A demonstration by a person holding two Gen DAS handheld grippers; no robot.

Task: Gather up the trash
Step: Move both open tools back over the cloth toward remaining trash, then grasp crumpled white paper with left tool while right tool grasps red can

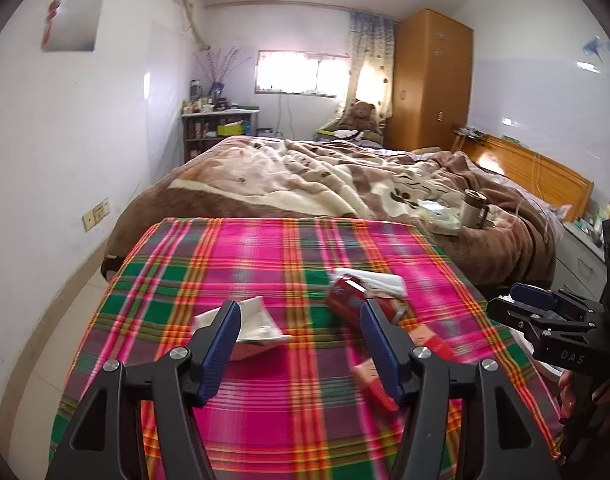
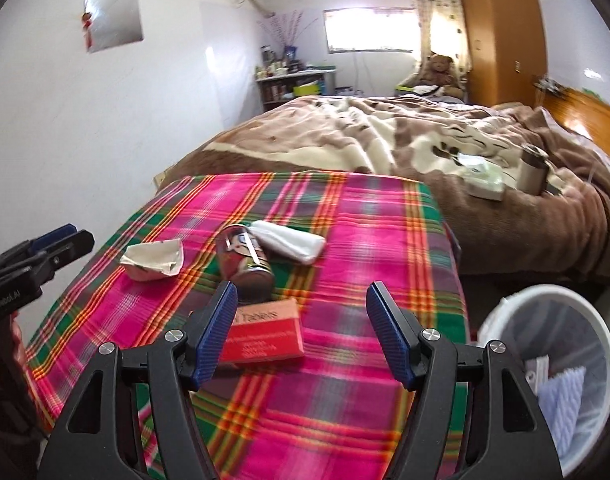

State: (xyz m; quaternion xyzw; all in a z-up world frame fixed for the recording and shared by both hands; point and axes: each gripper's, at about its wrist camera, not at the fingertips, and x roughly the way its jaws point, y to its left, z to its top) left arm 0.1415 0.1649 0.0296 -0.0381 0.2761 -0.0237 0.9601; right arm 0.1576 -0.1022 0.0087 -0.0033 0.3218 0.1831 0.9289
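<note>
Right view only showing white bin (image 2: 517,308), sitting right of plaid worktop (image 2: 365,208). Red box (image 2: 265,336) beside crushed can (image 2: 245,256), reading "Tablets". Left hand-held gripper (image 1: 301,320) and right hand-held gripper (image 2: 301,300) hovering released, nothing between jaws.

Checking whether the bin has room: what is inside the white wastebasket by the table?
The white wastebasket holds a pale blue ribbed cloth or paper and a white scrap. Its bottom is hidden by them and the near rim.

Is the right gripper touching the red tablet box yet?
Apart. In the right wrist view the right gripper hangs open above the cloth; the red tablet box lies flat beneath its left finger, neither pad pressing it.
</note>
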